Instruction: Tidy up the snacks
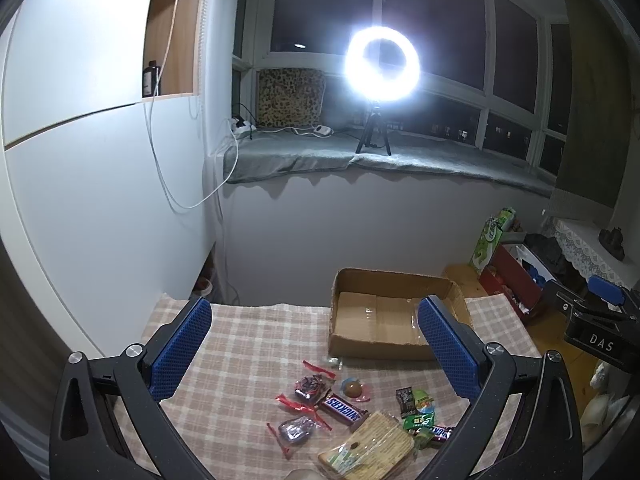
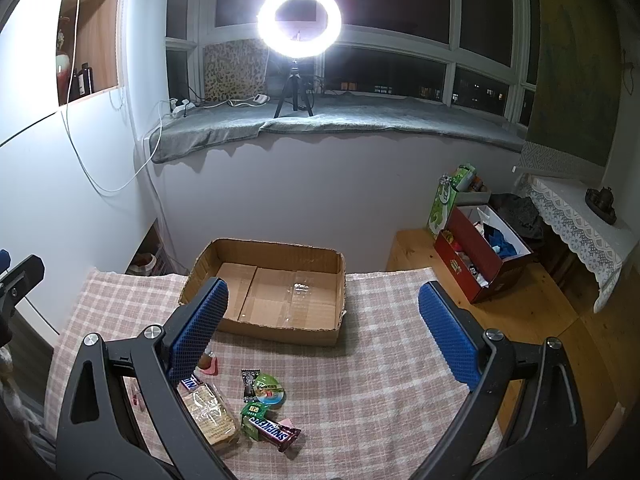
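Cardboard makes up the shallow open box point(image 2: 280, 292) sitting on the far half of the checked tablecloth point(image 2: 380, 380); only a bit of clear tape or film shows on its floor. Just nearer than the box, at about 6 o'clock from it in the left wrist view, the snacks lie in a loose cluster: a Snickers bar point(image 1: 342, 408), a wrapped bread packet point(image 1: 372, 450) touching its near end, a round jelly cup point(image 1: 353, 388) at the bar's 12 o'clock, red-ended wrapped candies point(image 1: 308, 386) at its 10 o'clock, and a green packet point(image 1: 420, 420) at 3 o'clock. A second Snickers bar point(image 2: 274, 432) lies at the cluster's near right edge in the right wrist view.

Left gripper point(image 1: 316, 348) hangs above the cluster, blue pads spread wide, nothing between them. Right gripper point(image 2: 324, 332) is likewise spread wide and empty, over bare cloth at the snacks' 2 o'clock.

Beyond the table, a lit ring light point(image 2: 300, 20) on a tripod stands on the grey-covered windowsill point(image 2: 400, 120).
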`<action>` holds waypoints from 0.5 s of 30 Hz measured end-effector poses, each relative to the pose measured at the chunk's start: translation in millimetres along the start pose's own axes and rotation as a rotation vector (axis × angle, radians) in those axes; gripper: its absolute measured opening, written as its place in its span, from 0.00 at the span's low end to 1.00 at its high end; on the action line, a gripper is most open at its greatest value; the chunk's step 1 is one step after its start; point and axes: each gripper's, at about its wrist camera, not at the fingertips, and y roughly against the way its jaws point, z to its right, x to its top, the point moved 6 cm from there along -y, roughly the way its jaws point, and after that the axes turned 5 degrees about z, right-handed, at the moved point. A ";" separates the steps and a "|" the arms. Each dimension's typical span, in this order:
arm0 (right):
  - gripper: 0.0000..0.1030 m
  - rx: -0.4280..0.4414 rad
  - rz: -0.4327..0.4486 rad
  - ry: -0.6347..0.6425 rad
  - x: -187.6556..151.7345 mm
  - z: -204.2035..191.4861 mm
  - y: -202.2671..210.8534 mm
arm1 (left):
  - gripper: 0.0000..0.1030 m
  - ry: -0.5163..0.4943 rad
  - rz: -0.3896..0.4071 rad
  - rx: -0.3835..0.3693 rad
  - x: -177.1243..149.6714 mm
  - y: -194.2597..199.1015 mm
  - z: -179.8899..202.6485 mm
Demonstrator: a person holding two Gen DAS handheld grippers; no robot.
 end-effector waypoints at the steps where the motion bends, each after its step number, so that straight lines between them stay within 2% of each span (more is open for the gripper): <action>1: 0.95 0.001 0.001 0.000 -0.1 -0.2 0.0 | 0.99 -0.002 0.002 -0.001 -0.6 0.5 0.7; 15: 0.95 -0.001 0.004 -0.001 0.4 0.0 -0.3 | 0.99 -0.010 0.010 -0.004 -0.5 1.4 4.3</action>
